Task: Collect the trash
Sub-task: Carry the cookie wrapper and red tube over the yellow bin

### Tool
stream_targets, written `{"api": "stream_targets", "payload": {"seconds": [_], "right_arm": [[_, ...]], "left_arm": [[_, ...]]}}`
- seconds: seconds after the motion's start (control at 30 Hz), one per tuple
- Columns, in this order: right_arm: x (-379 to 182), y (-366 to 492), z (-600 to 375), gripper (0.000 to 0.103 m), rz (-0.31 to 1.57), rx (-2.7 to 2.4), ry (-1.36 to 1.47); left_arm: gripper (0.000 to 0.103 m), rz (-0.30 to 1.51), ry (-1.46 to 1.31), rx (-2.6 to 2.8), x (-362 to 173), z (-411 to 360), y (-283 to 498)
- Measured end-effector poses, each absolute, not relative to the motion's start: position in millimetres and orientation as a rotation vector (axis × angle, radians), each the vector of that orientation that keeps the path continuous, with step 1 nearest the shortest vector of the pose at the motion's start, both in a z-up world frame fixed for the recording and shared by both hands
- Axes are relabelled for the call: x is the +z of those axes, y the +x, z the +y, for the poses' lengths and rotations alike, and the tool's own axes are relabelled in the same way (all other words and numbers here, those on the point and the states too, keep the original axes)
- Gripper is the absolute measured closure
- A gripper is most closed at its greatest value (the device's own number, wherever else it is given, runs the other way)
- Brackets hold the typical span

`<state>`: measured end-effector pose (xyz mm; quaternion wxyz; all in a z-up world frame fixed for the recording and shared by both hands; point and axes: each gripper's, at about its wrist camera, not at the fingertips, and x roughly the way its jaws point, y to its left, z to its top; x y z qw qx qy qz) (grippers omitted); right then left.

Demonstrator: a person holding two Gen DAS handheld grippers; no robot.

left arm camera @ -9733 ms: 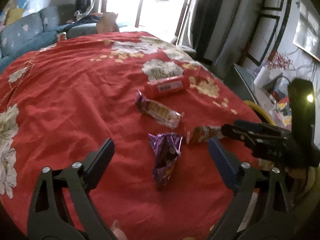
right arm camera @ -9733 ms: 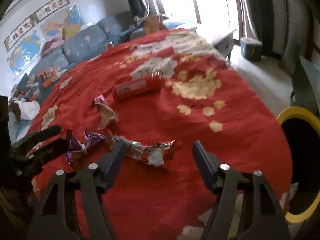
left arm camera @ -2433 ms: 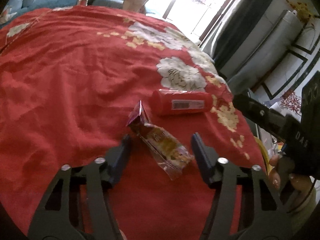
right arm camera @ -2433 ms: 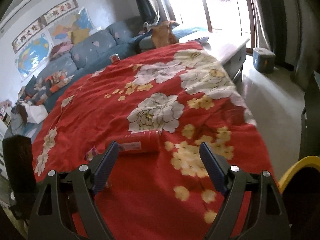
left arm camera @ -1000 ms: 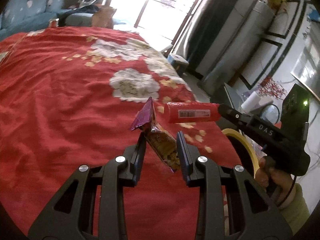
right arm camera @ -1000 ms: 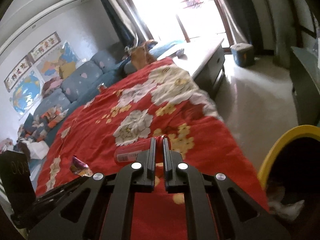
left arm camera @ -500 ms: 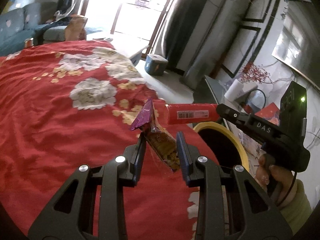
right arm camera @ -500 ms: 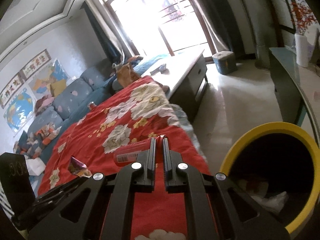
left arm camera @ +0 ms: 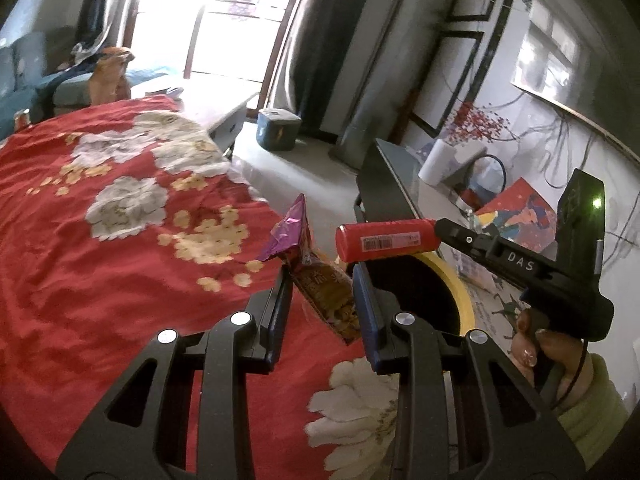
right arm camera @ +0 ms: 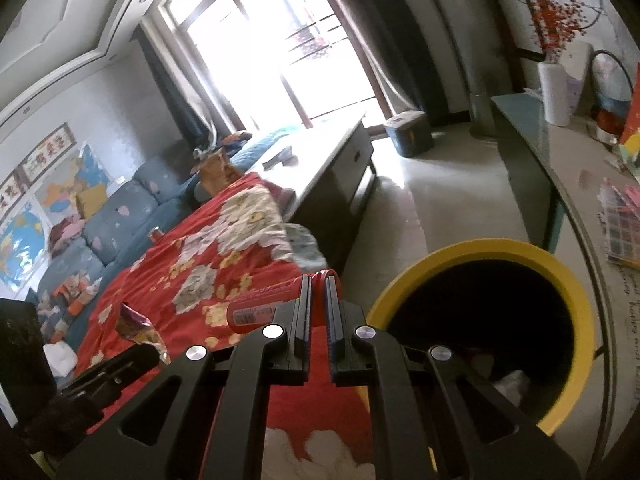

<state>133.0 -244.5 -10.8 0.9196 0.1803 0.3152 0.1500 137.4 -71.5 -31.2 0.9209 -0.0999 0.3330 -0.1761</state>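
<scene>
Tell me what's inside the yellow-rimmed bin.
The yellow-rimmed bin holds pale crumpled trash near the bottom. The rest of its inside is too dark to make out.

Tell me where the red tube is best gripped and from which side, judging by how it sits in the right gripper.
Grip the red tube at one end, coming in along its axis, as the right gripper does now. Its body is round and looks wide for the jaws, while the end looks flat enough to pinch. Held so, it sticks out level, its free end beside the snack wrapper.
</scene>
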Motion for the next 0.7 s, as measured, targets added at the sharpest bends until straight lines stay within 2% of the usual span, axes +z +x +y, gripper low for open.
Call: {"api": "stream_targets", "payload": {"seconds": [0.7], "right_arm": [[-31.2,108.9,-336.0,0.097,0.612,0.083,0.394]], "left_arm": [[0.078,0.700,-0.061,-0.489,-32.9,-155.5,144.5]]}}
